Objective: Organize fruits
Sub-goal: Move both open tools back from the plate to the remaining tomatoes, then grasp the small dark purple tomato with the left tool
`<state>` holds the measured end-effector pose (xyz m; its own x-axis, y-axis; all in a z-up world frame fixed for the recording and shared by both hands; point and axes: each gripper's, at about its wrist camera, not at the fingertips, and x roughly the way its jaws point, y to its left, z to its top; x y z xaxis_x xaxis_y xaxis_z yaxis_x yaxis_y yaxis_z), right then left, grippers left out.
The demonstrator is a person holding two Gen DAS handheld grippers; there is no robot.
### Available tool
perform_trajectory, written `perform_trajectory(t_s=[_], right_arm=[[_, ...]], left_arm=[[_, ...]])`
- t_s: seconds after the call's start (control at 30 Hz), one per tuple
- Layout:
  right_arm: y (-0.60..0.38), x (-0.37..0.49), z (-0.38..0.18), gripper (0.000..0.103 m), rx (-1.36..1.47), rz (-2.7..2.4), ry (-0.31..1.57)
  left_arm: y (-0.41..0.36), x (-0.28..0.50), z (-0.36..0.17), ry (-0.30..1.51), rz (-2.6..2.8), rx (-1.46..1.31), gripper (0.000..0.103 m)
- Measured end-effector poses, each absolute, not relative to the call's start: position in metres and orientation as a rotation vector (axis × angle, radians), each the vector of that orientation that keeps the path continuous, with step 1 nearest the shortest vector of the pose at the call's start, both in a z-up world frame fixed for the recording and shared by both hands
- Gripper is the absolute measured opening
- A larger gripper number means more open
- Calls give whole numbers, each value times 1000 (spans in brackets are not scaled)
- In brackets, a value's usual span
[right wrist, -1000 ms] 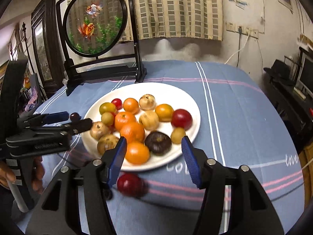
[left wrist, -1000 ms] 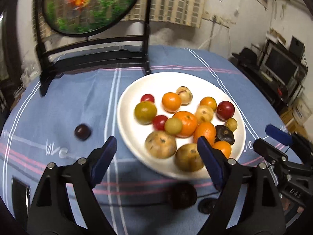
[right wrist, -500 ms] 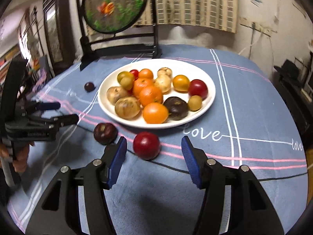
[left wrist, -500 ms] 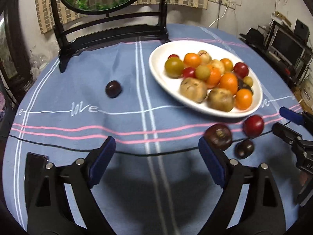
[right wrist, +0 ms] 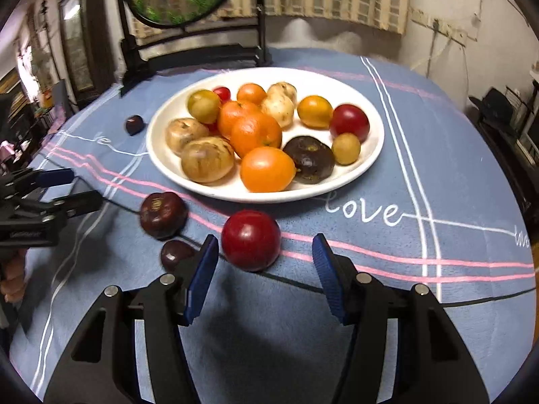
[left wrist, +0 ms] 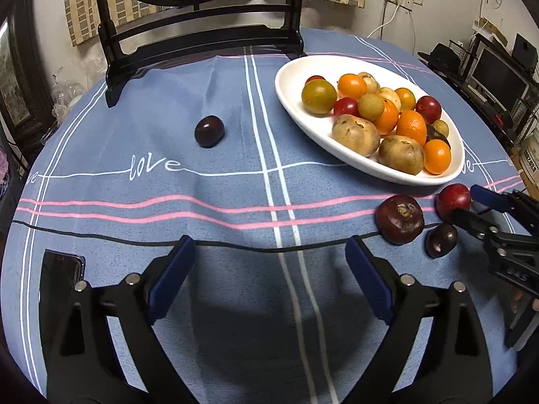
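Observation:
A white plate (right wrist: 370,155) holds several fruits: oranges, brown, green, red and dark ones; it also shows in the left wrist view (left wrist: 293,80). On the blue cloth lie a red fruit (right wrist: 251,239), a dark ribbed fruit (right wrist: 163,214) and a small dark fruit (right wrist: 175,254). A lone dark plum (left wrist: 209,131) lies left of the plate. My right gripper (right wrist: 264,272) is open, just in front of the red fruit. My left gripper (left wrist: 269,276) is open and empty over bare cloth.
A black stand with a round painted screen (left wrist: 202,37) stands at the table's back. A dark phone (left wrist: 60,279) lies near the left front edge. Shelves and a monitor (left wrist: 498,74) stand to the right beyond the table.
Both grippers have pulled back from the plate toward the table's front. The right gripper now sits close behind the red fruit. The left view has swung left.

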<state>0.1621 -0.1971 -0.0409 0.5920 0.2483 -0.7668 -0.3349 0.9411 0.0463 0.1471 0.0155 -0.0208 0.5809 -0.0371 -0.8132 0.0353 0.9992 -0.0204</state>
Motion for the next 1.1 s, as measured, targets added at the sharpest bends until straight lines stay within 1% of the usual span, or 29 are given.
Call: perform_trajectory(t_s=[0.03,0.1,0.33,0.57,0.63,0.7,0.77,0.83,0.9,1.1], right_arm=[[-195,164,-43,58,-102,344,882],[-192,167,-45,39,-81,357,873],[-204,168,-43,38,-18,373,913],[-209,159,-32,39,-30,382,871],[-211,159,-30,39,-31,378,865],[-214,159,-29,39,-24,379,863],[-215,159,-27,39,-17,380,857],[-215,158,-26,39,-14,388,850],[-215,158,-25,39,-13,390,850],[-215,159,-24,39,-10,387,851]], left_arm=[[17,147,-21,949,-37,-4,92],[20,149,-21,951,-29,-9,92],[43,174,-19,914,41,51,92],[56,231,-26,909,110,80,91],[52,244,-31,915,102,99,86],[50,256,-38,935,78,112,65],[53,261,-39,916,64,74,58],[54,264,-41,917,40,37,45],[52,263,-40,905,42,44,28],[43,246,-35,938,53,17,28]])
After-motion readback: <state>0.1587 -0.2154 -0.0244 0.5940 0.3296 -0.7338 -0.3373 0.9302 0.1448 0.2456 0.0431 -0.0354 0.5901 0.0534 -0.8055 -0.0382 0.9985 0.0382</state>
